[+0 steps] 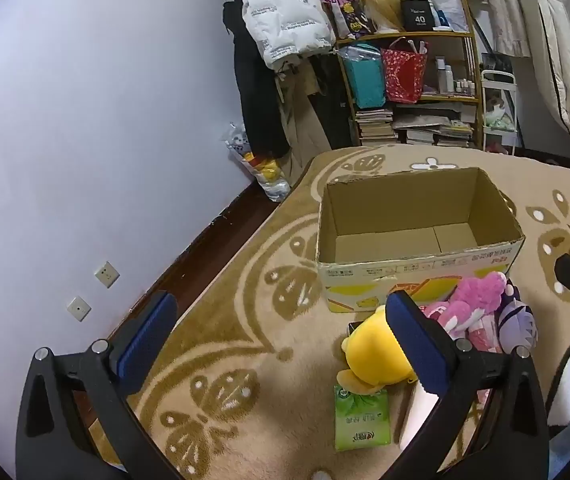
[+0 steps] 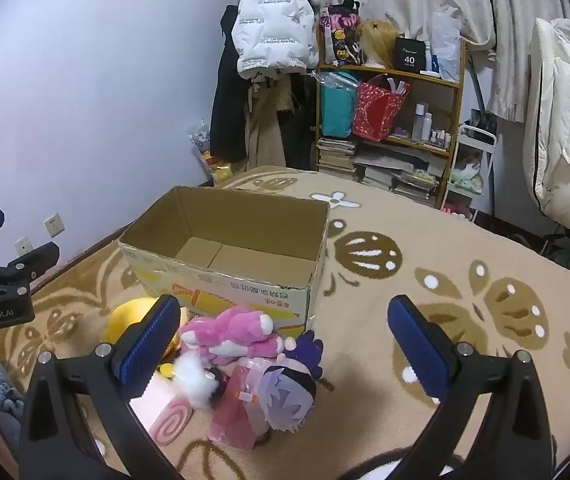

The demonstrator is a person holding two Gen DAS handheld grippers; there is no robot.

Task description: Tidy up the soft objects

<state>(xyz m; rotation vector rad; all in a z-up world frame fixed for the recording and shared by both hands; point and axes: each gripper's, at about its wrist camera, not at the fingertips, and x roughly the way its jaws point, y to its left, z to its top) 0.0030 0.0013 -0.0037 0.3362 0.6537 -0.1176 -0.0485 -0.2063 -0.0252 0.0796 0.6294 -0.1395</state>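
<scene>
Place: a lived-in bedroom at home.
Floor: patterned beige carpet (image 2: 425,240).
Top centre: white puffer jacket (image 2: 273,36) hanging.
Centre right: cluttered wooden shelf (image 2: 389,120) with stacked books.
Right edge: cream bedding (image 2: 557,152).

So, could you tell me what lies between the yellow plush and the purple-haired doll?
The pink plush lies between the yellow plush and the purple-haired doll, clearest in the right wrist view.

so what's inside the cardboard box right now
Only the bare bottom flaps show inside the cardboard box. The near wall hides the strip of floor just behind it. The pink plush lies outside, in front.
</scene>
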